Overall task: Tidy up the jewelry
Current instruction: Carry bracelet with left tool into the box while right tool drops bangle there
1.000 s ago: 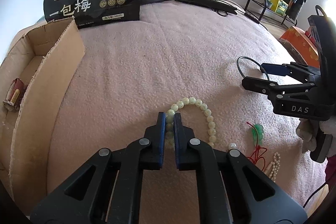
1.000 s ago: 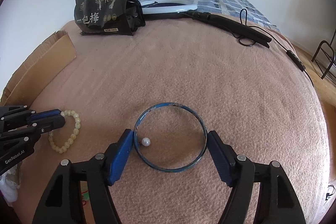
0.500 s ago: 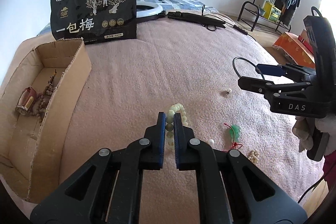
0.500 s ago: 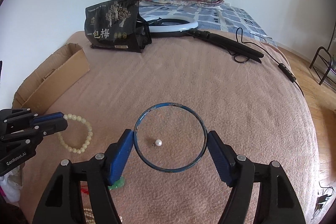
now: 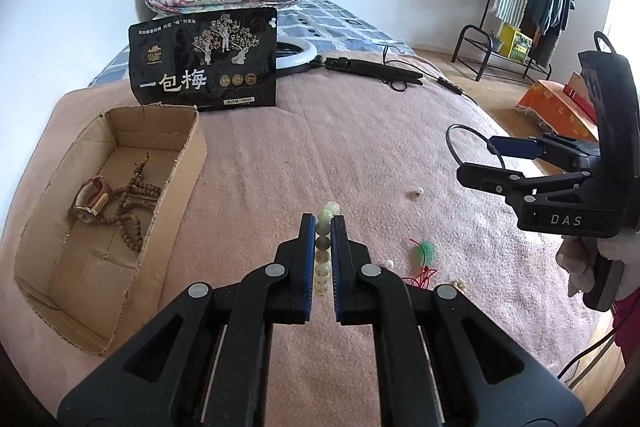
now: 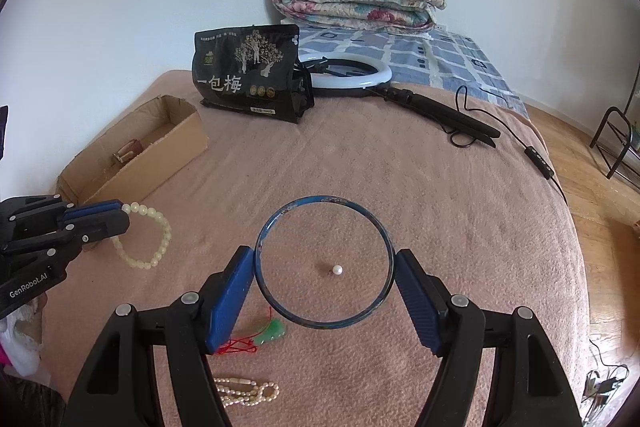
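Observation:
My left gripper (image 5: 323, 223) is shut on a pale green bead bracelet (image 5: 325, 217), which hangs from it in the air above the pink blanket; the right wrist view shows the same bracelet (image 6: 160, 227) dangling from the left gripper (image 6: 114, 213). My right gripper (image 6: 325, 269) is shut on a thin blue bangle (image 6: 325, 201), its pads pressing the ring from both sides. The left wrist view shows that right gripper (image 5: 496, 157) at the right with the bangle (image 5: 454, 143). A cardboard box (image 5: 176, 183) at the left holds a watch (image 5: 90, 201) and a brown bead string (image 5: 132, 203).
On the blanket lie a loose pearl (image 6: 338, 269), a green pendant on red cord (image 6: 272, 333) and a pearl chain (image 6: 248, 393). A black snack bag (image 5: 204, 67), a ring light (image 6: 348, 73) with its cable, and a folded quilt (image 6: 356, 1) sit at the back.
Both grippers have risen off the blanket with their pieces. The bead bracelet left the surface and now hangs free. More of the box's inside has come into view.

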`<move>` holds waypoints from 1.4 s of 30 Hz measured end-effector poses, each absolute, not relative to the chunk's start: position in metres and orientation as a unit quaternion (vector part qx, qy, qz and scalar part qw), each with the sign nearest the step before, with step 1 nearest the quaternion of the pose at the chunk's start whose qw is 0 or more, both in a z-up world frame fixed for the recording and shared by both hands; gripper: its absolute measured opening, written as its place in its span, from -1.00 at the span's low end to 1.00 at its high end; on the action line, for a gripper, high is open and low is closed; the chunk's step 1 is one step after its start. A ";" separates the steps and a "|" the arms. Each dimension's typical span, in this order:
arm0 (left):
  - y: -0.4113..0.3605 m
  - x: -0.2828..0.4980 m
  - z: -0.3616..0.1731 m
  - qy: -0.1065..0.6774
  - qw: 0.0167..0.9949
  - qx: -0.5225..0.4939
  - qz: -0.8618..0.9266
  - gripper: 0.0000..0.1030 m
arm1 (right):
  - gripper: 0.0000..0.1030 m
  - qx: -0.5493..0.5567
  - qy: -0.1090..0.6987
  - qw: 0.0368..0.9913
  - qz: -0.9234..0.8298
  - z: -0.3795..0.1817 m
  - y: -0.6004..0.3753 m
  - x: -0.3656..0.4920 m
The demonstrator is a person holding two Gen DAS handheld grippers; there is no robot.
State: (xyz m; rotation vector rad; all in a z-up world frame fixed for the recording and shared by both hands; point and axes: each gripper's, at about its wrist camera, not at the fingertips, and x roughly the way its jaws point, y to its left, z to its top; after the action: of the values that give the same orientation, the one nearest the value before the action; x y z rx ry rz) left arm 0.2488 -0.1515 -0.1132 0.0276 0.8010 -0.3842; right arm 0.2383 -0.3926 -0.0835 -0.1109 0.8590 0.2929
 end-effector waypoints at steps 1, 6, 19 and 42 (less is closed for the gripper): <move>-0.149 0.247 -0.110 0.385 0.904 0.012 -0.184 -0.90 | 0.43 -0.056 0.413 0.898 0.143 -0.080 -0.391 0.236; -0.131 0.238 -0.095 0.373 0.911 0.005 -0.174 -0.90 | 0.43 -0.064 0.403 0.900 0.152 -0.063 -0.377 0.227; -0.062 0.226 -0.075 0.356 0.925 -0.015 -0.133 -0.90 | 0.43 -0.084 0.389 0.898 0.187 -0.040 -0.319 0.224; 0.049 0.233 -0.080 0.352 0.934 -0.027 -0.050 -0.90 | 0.43 -0.095 0.383 0.879 0.267 -0.040 -0.188 0.252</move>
State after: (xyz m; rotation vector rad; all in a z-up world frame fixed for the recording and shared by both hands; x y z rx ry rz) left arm 0.2330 0.0487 -0.0801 -0.0542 0.7190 -0.1022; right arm 0.2524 -0.1881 -0.0397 -0.1984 0.7995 0.5571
